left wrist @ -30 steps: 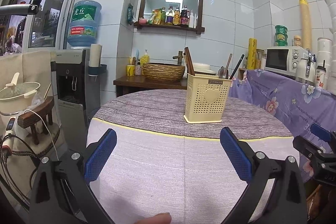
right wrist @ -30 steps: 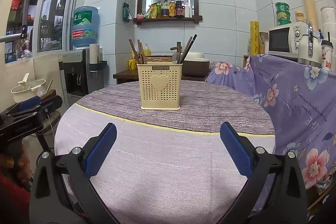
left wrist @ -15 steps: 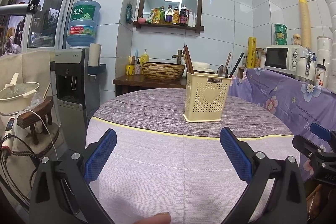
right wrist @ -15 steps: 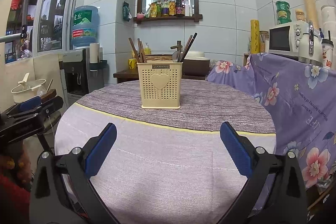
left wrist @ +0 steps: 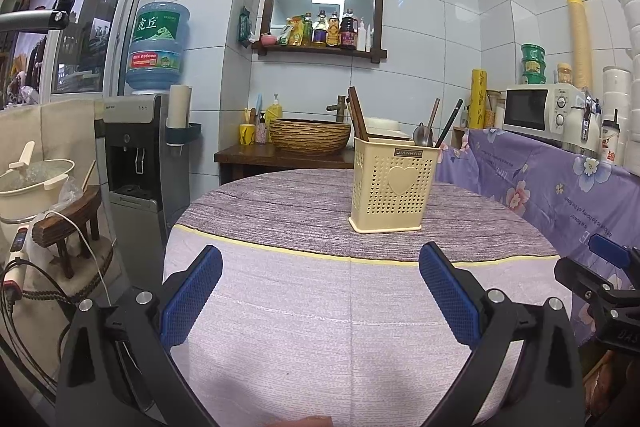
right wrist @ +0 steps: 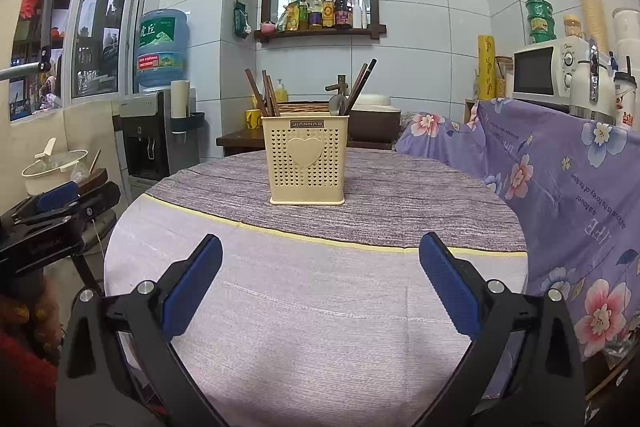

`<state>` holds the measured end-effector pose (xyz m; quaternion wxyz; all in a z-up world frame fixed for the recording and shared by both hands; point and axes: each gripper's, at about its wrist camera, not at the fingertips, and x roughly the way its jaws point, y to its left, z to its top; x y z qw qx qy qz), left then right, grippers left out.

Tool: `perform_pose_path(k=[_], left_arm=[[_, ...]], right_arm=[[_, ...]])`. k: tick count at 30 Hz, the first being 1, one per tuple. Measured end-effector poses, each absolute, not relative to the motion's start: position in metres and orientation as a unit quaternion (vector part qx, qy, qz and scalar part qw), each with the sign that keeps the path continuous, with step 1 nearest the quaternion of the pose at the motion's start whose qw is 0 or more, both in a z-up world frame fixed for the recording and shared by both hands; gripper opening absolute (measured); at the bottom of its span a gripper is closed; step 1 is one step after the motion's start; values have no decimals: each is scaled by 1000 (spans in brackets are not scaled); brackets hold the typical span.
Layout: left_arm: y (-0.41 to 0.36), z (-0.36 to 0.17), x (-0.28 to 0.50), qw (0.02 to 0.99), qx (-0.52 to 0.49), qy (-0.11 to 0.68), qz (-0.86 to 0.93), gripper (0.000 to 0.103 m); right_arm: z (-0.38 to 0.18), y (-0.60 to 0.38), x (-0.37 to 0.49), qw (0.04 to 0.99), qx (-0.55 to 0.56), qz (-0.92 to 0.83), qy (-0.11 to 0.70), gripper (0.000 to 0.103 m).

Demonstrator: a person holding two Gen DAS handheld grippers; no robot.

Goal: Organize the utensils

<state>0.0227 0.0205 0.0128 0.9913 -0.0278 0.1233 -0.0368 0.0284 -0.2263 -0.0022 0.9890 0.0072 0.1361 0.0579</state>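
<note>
A cream perforated utensil holder (left wrist: 391, 187) (right wrist: 307, 160) with a heart on its front stands on the round table (left wrist: 320, 291) (right wrist: 320, 287), on the dark striped part of the cloth. Brown chopsticks (right wrist: 267, 94) lean in its left side; a metal spoon (left wrist: 421, 135) and darker sticks (right wrist: 362, 83) lean in its right side. My left gripper (left wrist: 320, 259) hangs open over the near pale cloth, well short of the holder, nothing between its blue pads. My right gripper (right wrist: 320, 251) is open too, empty, facing the holder from the near edge.
A purple floral cloth (right wrist: 560, 179) drapes a counter on the right, carrying a microwave (right wrist: 548, 73) and cups. A water dispenser (left wrist: 136, 155) and a white pot on a stool (left wrist: 36, 183) stand left. A woven basin (left wrist: 310, 135) sits on a wooden stand behind the table.
Both views have drifted only slightly; the holder sits a touch lower in the left wrist view. Both grippers stay open and empty.
</note>
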Motion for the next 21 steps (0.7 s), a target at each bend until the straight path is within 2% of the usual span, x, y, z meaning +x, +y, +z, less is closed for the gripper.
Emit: perform_pose_path(k=[21], left_arm=[[26, 14, 27, 990, -29, 134, -35, 98]], right_arm=[[-5, -226, 31, 988, 13, 57, 142, 97]])
